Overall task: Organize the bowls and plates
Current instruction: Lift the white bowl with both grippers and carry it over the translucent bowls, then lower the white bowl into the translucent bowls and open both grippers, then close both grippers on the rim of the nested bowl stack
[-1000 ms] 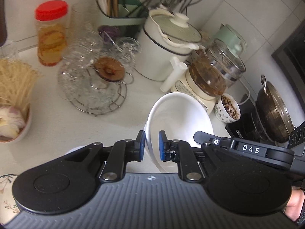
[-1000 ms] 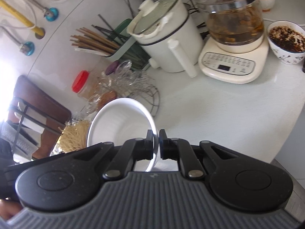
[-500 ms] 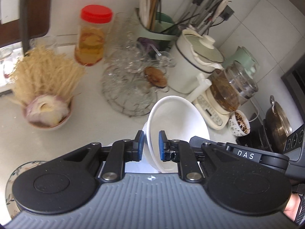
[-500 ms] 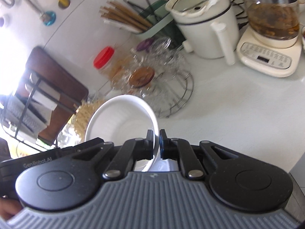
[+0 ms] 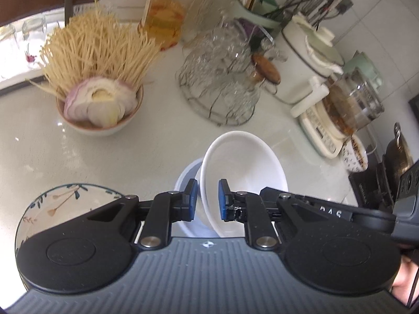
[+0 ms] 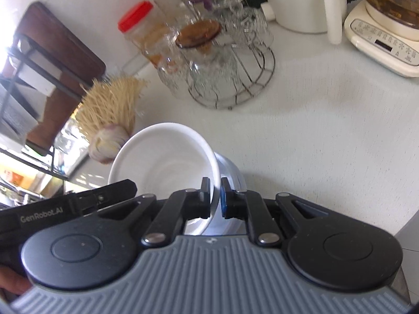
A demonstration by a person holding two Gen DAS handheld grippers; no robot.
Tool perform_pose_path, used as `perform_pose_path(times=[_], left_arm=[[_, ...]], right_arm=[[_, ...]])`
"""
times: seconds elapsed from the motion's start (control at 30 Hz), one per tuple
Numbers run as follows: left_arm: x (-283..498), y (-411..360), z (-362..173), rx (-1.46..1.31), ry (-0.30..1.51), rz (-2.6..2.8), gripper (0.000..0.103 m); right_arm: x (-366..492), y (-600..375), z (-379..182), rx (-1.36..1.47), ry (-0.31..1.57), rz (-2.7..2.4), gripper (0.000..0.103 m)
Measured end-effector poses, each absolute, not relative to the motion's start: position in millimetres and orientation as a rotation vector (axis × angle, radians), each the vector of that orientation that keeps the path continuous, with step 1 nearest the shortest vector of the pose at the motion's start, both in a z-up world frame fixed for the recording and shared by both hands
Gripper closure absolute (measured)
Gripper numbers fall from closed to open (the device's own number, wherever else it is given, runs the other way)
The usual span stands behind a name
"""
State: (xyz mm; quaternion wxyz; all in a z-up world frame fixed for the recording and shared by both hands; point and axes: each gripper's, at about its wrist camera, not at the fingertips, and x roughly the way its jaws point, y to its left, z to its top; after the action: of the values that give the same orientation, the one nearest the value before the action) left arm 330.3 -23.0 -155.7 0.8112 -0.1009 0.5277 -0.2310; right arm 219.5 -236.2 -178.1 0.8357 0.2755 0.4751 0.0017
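Lowering the white bowl (image 5: 243, 167) squarely into the bowl beneath (image 5: 187, 180) works best while right tongs (image 6: 215, 198) pinch its rim; left tongs (image 5: 207, 200) straddle the opposite rim, grip uncertain.

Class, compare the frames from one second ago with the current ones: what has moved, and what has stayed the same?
The white bowl, gripped on opposite rims by the left gripper and right gripper, has travelled leftward along the counter, towards the onion bowl and a patterned plate. Both grips stayed shut; a second white dish remains beneath.
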Motion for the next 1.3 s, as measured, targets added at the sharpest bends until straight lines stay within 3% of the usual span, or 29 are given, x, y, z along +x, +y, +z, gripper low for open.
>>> perform_pose_path(times=[0.4, 0.53, 0.57, 0.6, 0.63, 0.7, 1.1, 1.3], left_arm=[[336.8, -25.8, -169.4, -0.182, 1.171, -0.515, 0.084], [336.5, -24.8, -169.1, -0.172, 1.168, -0.505, 0.061], [335.8, -23.5, -169.1, -0.175, 1.164, -0.505, 0.059], [335.6, -22.8, -169.6, -0.176, 1.164, -0.505, 0.058], [335.7, -22.3, -170.2, -0.179, 1.166, -0.504, 0.057], [336.1, -20.2, -170.9, -0.186, 1.167, -0.493, 0.053], [351.1, -19.9, -193.6, -0.184, 1.192, -0.480, 0.050], [355.4, -22.6, -204.5, -0.204, 1.218, -0.495, 0.050]], right_arm=[[227.6, -236.6, -180.9, 0.579, 1.008, -0.003, 0.091], [227.6, -238.9, -180.6, 0.592, 1.007, -0.001, 0.089], [227.3, -239.7, -180.5, 0.594, 1.008, -0.002, 0.085], [226.6, -240.8, -180.8, 0.602, 1.004, -0.001, 0.068], [225.5, -242.4, -181.1, 0.616, 0.996, 0.000, 0.045], [223.2, -244.7, -180.3, 0.636, 0.971, -0.007, 0.034], [231.3, -254.2, -214.0, 0.726, 1.067, -0.022, 0.036], [231.7, -259.3, -228.1, 0.789, 1.108, -0.029, 0.047]])
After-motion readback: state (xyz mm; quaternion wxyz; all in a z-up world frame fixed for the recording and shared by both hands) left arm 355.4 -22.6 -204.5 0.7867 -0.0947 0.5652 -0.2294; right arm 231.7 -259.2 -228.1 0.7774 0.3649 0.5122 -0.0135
